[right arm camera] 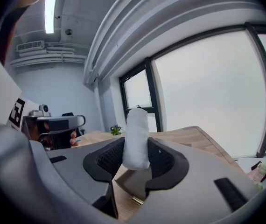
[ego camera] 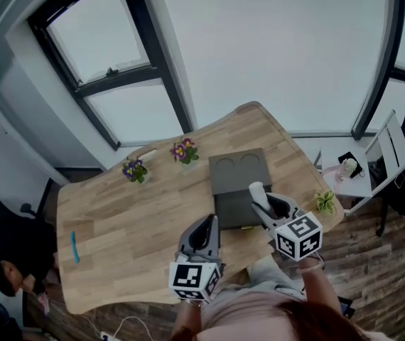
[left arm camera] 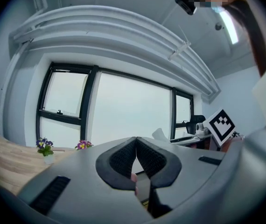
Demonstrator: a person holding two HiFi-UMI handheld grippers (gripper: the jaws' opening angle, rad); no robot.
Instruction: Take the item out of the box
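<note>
A dark grey box (ego camera: 236, 184) lies open in the middle of the wooden table (ego camera: 117, 212), its far half showing two round recesses. My right gripper (ego camera: 261, 203) hovers over the box's near right corner, shut on a white rolled item (ego camera: 256, 190). In the right gripper view the white roll (right arm camera: 136, 136) stands upright, pinched between the dark pads (right arm camera: 163, 160), and a corner of the box (right arm camera: 135, 183) shows below. My left gripper (ego camera: 210, 224) hangs by the box's near left edge. Its fingertips (left arm camera: 132, 146) touch, with nothing between them.
Two small pots of purple flowers (ego camera: 135, 170) (ego camera: 185, 150) stand at the table's far side. A blue pen (ego camera: 74, 247) lies near the left edge. A little green plant (ego camera: 325, 202) sits at the right corner. A white side table (ego camera: 362, 172) stands to the right.
</note>
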